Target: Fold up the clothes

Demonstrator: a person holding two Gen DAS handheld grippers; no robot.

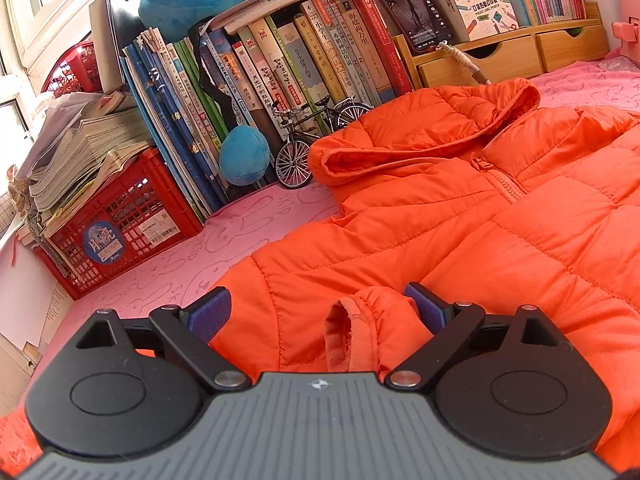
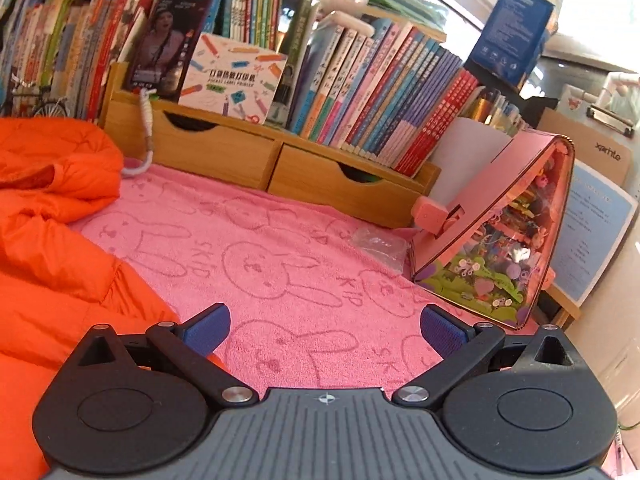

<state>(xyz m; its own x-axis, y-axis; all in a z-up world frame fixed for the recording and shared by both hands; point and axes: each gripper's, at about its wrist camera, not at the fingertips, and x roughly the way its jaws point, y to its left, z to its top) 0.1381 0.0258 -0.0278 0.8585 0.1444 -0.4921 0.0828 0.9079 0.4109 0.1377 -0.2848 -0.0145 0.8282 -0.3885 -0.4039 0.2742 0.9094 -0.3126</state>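
An orange puffer jacket [image 1: 460,208] with a hood and a closed zip lies spread on the pink rabbit-print towel [image 1: 168,272]. My left gripper [image 1: 318,312] is open just over the jacket, and a sleeve cuff [image 1: 352,324] lies between its blue pads without being pinched. In the right wrist view the jacket [image 2: 52,248] fills the left side. My right gripper [image 2: 326,330] hovers open over the bare towel [image 2: 280,264], its left pad [image 2: 208,330] at the jacket's edge, holding nothing.
Books [image 1: 280,64] line the back, with a red crate [image 1: 120,216], a model bicycle [image 1: 316,136], a blue plush toy [image 1: 244,154] and a phone [image 1: 412,4]. Wooden drawers [image 2: 256,160], a pink case [image 2: 500,232] and a small plastic bag [image 2: 380,246] border the right.
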